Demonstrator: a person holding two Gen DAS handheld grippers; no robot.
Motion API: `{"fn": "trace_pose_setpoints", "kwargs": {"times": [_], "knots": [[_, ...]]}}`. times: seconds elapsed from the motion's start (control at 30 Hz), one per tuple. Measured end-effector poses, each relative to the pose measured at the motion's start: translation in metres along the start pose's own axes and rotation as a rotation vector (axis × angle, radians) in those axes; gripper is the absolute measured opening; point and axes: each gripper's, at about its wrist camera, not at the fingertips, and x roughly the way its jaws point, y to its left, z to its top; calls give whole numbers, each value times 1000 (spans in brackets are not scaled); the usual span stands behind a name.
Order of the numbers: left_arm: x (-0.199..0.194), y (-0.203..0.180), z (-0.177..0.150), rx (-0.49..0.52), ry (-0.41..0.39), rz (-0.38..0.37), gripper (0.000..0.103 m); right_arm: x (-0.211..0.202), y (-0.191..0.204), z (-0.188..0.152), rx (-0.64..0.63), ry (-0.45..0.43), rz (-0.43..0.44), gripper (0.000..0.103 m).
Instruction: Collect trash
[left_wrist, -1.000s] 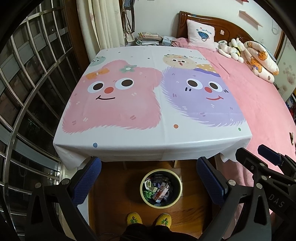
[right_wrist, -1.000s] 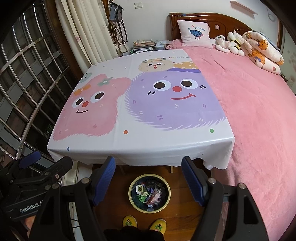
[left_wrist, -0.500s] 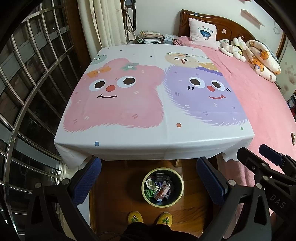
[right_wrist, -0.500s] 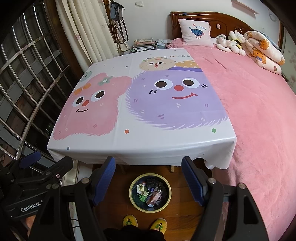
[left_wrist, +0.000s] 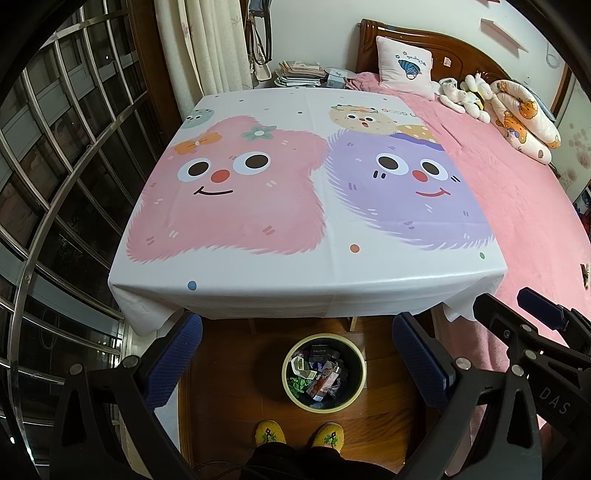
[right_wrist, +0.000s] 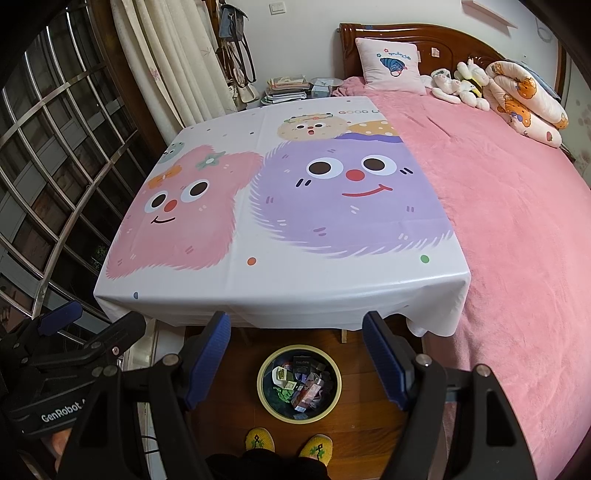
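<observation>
1. Trash (left_wrist: 320, 373) (right_wrist: 301, 384) fills a round waste bin (left_wrist: 359, 384) (right_wrist: 263, 387) with a pale yellow rim, standing on the wooden floor (left_wrist: 229, 398) (right_wrist: 229, 406) just in front of the table edge.
2. Inside the bin lie small cartons and wrappers: a dark box at the top, a white packet at the left, something green lower down, and a pink-red pack near the middle.
3. Left gripper (left_wrist: 295, 365) hangs above the floor with its blue-padded jaws spread wide and nothing between them; the bin shows in the gap.
4. Right gripper (right_wrist: 297, 360) is likewise spread apart and holds nothing, framing the same bin.
5. Two yellow slippers (left_wrist: 300, 434) (right_wrist: 288, 445) stand near the bin, on the person's side.
6. Beyond the bin a table carries a white tablecloth (left_wrist: 303, 273) (right_wrist: 280, 291) printed with a pink and a purple furry face; its top is bare, and the hanging edge hides most of the table legs.
7. A bed with a pink blanket (left_wrist: 524, 206) (right_wrist: 517, 221) sits against the table's right side, with a pillow (left_wrist: 404, 68) (right_wrist: 391, 64) and plush toys (left_wrist: 465, 96) (right_wrist: 461, 83) by the wooden headboard.
8. A barred window (left_wrist: 62, 155) (right_wrist: 59, 147) and cream curtains (left_wrist: 207, 48) (right_wrist: 170, 55) are at the left; books (left_wrist: 297, 72) (right_wrist: 286, 88) are stacked behind the table.
9. The left view catches the right gripper (left_wrist: 535, 332) at its right edge; the right view shows the left gripper's (right_wrist: 74, 339) body at its left, marked "GenRobot".
</observation>
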Motion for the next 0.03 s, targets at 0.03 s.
{"fn": "trace_pose_setpoints", "kwargs": {"times": [0.03], "knots": [[0,0,0,0,0,-1,102,0,0,0,0,0,0,74]]}}
